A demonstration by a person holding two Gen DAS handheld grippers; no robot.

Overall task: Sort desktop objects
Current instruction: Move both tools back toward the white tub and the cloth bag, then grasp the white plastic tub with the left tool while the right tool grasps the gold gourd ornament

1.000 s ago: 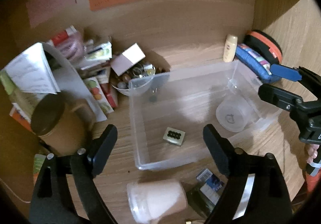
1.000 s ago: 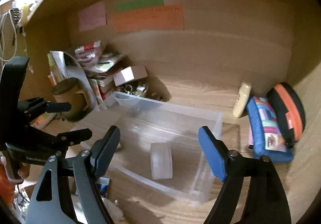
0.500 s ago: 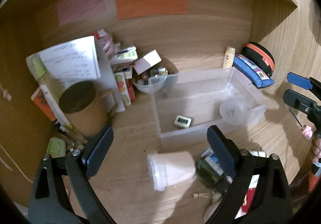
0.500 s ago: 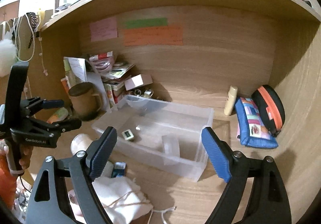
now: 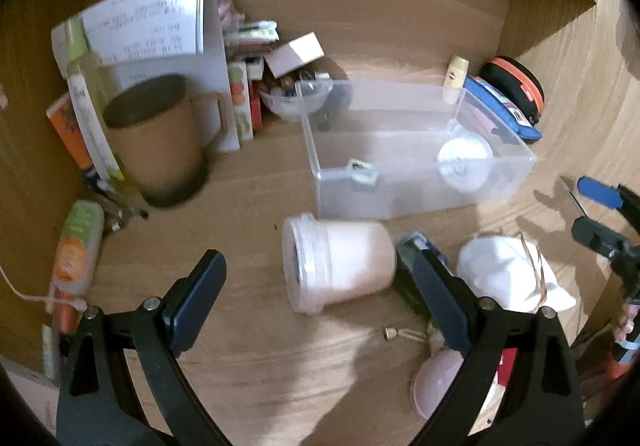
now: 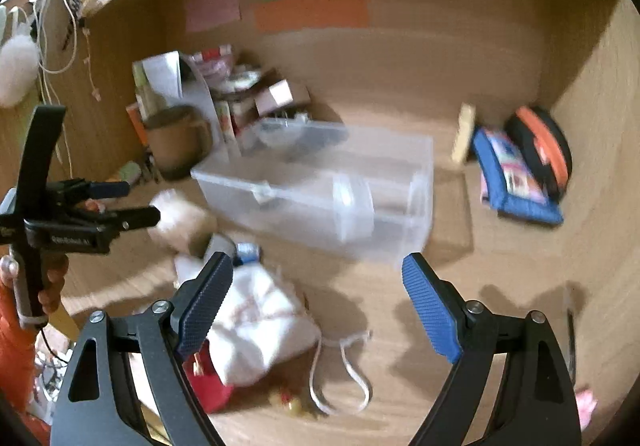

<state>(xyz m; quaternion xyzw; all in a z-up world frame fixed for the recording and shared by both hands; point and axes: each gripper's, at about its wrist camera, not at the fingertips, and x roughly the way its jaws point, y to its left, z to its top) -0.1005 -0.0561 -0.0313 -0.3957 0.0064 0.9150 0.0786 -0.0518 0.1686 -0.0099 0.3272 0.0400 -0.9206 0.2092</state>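
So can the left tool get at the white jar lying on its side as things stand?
Probably yes. The left tool is open with nothing between its fingers, and the white jar lies just ahead on bare desk, nothing lying in between.

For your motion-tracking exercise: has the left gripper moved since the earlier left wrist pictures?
Yes. The left gripper has drawn back from the clear bin, which now sits farther up the view, with the tipped jar between its fingers.
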